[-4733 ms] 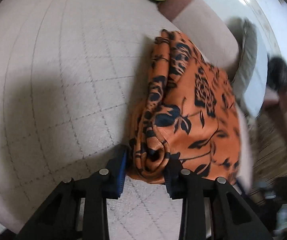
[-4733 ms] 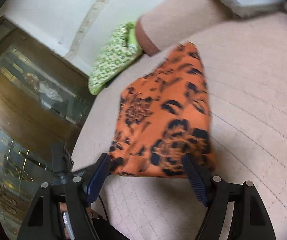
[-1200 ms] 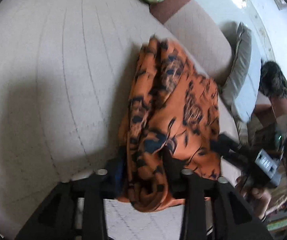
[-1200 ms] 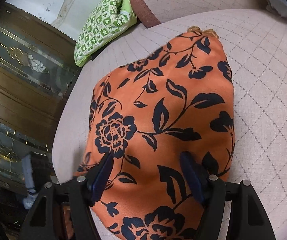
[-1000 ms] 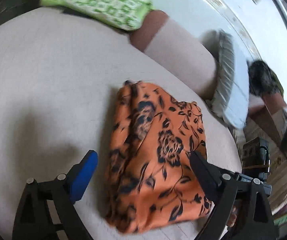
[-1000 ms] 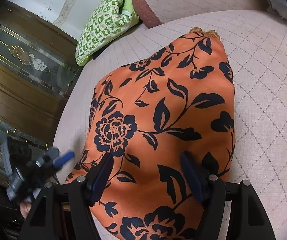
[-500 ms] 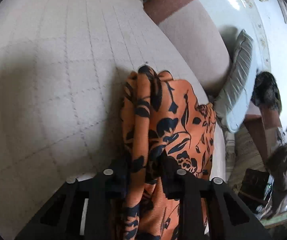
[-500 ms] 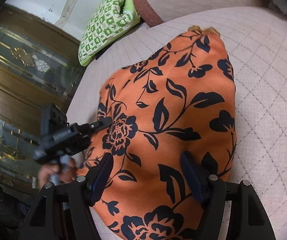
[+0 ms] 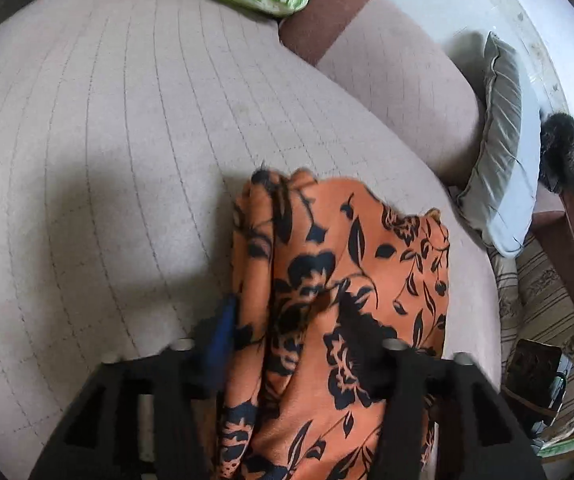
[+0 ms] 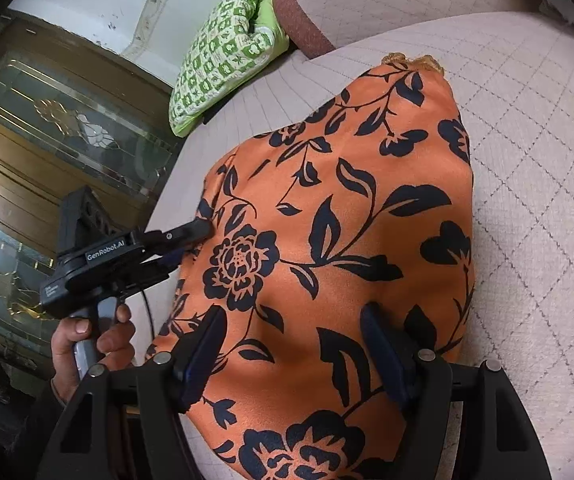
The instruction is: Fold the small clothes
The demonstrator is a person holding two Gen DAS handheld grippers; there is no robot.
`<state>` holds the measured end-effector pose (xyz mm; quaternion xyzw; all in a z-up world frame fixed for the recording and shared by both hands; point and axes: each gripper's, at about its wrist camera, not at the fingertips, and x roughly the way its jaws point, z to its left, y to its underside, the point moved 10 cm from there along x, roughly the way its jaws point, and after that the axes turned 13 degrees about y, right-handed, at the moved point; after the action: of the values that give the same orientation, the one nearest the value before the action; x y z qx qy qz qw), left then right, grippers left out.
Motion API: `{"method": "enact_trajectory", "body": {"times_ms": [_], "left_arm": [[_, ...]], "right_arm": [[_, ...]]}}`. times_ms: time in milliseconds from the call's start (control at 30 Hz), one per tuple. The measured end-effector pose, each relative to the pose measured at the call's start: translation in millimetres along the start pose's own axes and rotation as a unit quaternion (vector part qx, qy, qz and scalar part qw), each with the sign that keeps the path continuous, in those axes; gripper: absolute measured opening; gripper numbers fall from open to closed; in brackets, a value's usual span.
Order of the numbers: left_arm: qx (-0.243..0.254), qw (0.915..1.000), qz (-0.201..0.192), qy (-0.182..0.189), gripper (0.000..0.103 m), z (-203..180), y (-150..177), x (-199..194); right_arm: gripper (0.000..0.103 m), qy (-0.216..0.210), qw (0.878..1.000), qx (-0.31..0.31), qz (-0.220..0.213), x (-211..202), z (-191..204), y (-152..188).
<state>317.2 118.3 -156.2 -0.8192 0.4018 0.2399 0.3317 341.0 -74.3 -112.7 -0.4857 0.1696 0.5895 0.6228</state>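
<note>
An orange garment with a black flower print (image 10: 339, 220) lies folded on the beige quilted sofa seat (image 10: 539, 128). It also shows in the left wrist view (image 9: 351, 280). My left gripper (image 9: 287, 328) is at the garment's left edge with its fingers apart and bunched cloth between them. In the right wrist view it (image 10: 191, 236) touches that same edge. My right gripper (image 10: 293, 344) is open, its blue-padded fingers (image 10: 379, 348) resting on top of the near part of the garment.
A green and white patterned cushion (image 10: 223, 48) lies at the far end of the seat by a brown-trimmed armrest (image 9: 323, 20). A grey pillow (image 9: 503, 136) leans at the right. A wooden glass-panelled door (image 10: 47, 120) stands beyond the seat's left edge.
My left gripper, shut on a cloth fold half a second ago, has opened its fingers. My right gripper has stayed open on the garment, which has not shifted.
</note>
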Motion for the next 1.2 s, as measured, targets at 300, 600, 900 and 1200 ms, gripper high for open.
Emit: {"method": "enact_trajectory", "body": {"times_ms": [300, 600, 900, 1200], "left_arm": [[0.011, 0.9985, -0.054, 0.004, 0.085, 26, -27, -24], [0.022, 0.9984, 0.021, 0.048, 0.033, 24, -26, 34], [-0.076, 0.9938, 0.004, 0.081, 0.048, 50, -23, 3], [0.102, 0.9934, -0.02, 0.047, 0.084, 3, 34, -55]], "right_arm": [[0.073, -0.016, 0.999, -0.028, -0.02, -38, 20, -14], [0.073, 0.02, 0.999, 0.031, 0.019, 20, -8, -43], [0.073, 0.013, 0.999, 0.034, -0.027, -34, -2, -38], [0.077, 0.005, 0.991, 0.127, -0.044, -56, -53, -4]]}}
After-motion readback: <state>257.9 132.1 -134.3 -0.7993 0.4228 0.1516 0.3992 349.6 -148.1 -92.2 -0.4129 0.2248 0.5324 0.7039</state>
